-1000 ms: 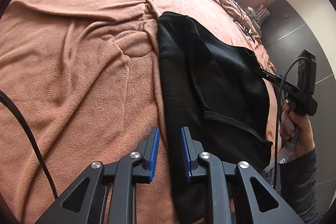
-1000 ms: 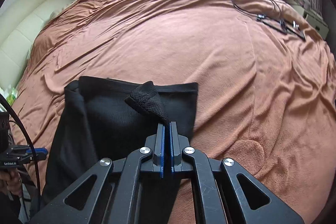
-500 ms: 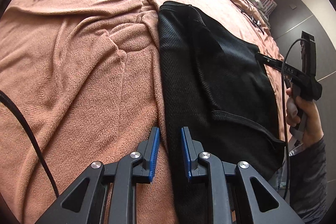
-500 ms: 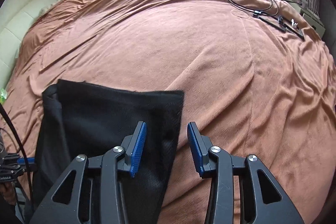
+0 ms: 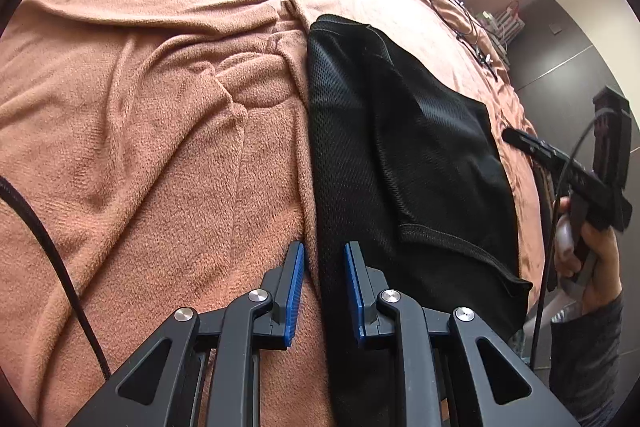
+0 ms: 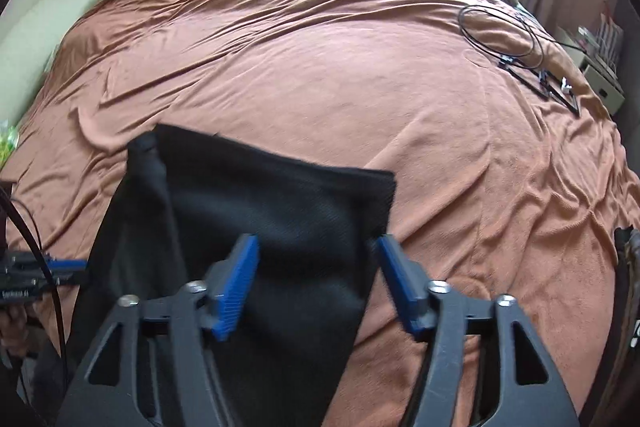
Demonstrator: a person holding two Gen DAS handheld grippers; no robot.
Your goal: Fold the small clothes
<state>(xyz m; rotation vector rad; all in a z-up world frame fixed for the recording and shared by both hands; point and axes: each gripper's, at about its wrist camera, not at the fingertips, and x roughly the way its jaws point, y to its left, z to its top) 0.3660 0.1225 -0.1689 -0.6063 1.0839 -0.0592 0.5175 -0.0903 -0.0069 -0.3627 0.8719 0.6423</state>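
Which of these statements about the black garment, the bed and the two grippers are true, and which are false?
1. The black garment lies on a brown blanket. True.
2. The right gripper pinches a corner of the garment. False: its fingers stand wide apart, having just opened, gripping nothing.
3. A thin black cable lies on the far part of the bed. True.
4. The left gripper is fully closed. False: a gap shows between its fingers, over the garment's edge.
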